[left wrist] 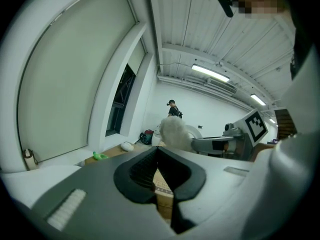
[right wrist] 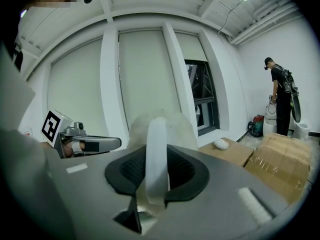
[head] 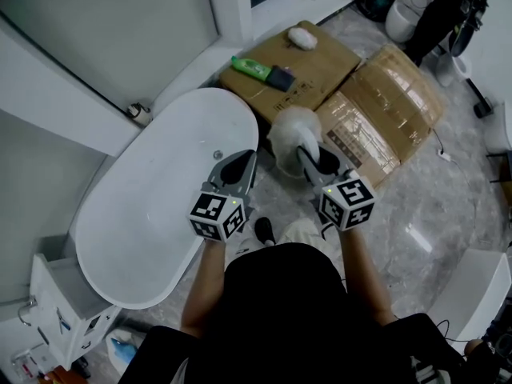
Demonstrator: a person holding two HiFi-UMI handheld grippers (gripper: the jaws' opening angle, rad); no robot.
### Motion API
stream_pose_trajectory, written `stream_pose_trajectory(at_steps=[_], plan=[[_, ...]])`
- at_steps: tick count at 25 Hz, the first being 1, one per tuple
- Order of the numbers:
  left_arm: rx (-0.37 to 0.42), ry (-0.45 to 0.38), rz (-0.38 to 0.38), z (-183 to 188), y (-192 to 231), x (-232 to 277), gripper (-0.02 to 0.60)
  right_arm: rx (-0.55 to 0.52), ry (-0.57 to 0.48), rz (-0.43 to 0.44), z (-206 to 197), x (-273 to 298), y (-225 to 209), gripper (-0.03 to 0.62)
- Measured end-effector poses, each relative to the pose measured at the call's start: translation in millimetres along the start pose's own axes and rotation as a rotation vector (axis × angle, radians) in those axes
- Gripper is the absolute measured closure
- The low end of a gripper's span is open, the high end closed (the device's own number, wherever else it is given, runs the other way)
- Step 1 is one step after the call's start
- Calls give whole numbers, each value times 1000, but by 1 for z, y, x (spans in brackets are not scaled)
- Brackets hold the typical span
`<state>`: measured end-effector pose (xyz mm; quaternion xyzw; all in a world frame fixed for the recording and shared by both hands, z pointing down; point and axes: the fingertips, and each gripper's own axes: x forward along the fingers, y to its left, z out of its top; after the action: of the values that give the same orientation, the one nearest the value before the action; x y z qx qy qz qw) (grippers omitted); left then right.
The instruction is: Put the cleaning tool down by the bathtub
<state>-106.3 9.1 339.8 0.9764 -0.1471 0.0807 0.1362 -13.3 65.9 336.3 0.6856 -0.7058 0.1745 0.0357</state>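
Note:
A white oval bathtub (head: pixel 104 214) lies at the left in the head view. My right gripper (head: pixel 308 157) is shut on the cleaning tool (head: pixel 292 138), a fluffy white puff on a white band handle. It hangs over the floor between the tub's end and the cardboard. In the right gripper view the handle (right wrist: pixel 156 154) runs up between the jaws, with the puff (right wrist: pixel 177 126) beyond them. My left gripper (head: pixel 238 166) hovers over the tub's right rim, shut and empty. The left gripper view shows its tips (left wrist: pixel 156 151) meeting, with the puff (left wrist: pixel 175 131) to the right.
Flattened cardboard boxes (head: pixel 384 102) cover the floor beyond the tub, with a green bottle (head: pixel 252 68), a dark object (head: pixel 282 78) and a white pad (head: pixel 302 37) on them. A person (head: pixel 436 14) stands by a toilet (head: pixel 398 16) at the far right. A white cabinet (head: pixel 56 310) stands lower left.

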Motion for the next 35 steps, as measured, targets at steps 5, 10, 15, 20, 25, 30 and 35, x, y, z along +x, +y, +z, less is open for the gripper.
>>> stream_pose_trajectory(at_steps=[5,10,15,20,25,30,35], plan=[[-29,11,12,-2,12,13,583,8,19,13,1,18,-14,499],[-47,11,43,-2,30,41,583,1,35,43,8,51,-43,499],[-39,6,82,19,52,73,583,-5,55,105,26,93,-67,499],[-54,9,152,31,81,105,583,-19,81,172,40,140,-93,499],[-89,7,223,36,103,133,583,-24,123,230,42,179,-122,499],[-120,7,299,40,123,159,583,-35,176,290,38,214,-148,499],[-163,12,364,34,139,182,583,-53,243,338,21,248,-171,499]])
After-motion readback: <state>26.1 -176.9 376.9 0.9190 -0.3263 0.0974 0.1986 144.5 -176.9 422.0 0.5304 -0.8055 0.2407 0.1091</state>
